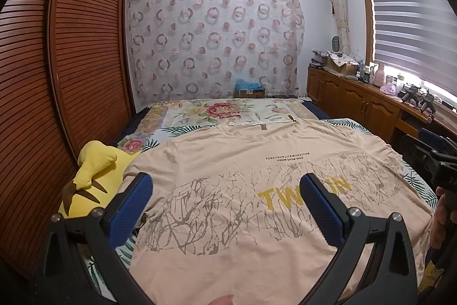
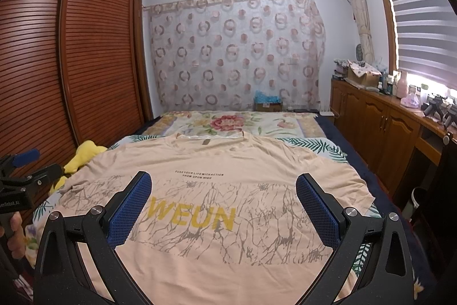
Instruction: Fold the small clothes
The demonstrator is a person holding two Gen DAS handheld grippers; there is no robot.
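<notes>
A peach T-shirt (image 1: 228, 150) with yellow letters and a grey branch print lies spread flat, front up, on the bed, collar at the far end. It also fills the right wrist view, the T-shirt (image 2: 217, 159) lying unfolded there too. My left gripper (image 1: 225, 185) hovers open above the shirt's lower left part, nothing between its blue pads. My right gripper (image 2: 222, 185) hovers open above the lower middle, over the yellow letters. The right gripper (image 1: 437, 159) shows at the left view's right edge, held by a hand. The left gripper (image 2: 22, 170) shows at the right view's left edge.
A yellow plush toy (image 1: 91, 176) lies at the bed's left edge, beside the shirt's left sleeve. The floral bedspread (image 1: 217, 112) continues beyond the collar. A slatted wooden wardrobe (image 1: 71, 47) stands on the left; a wooden cabinet (image 2: 380, 119) with clutter runs along the right.
</notes>
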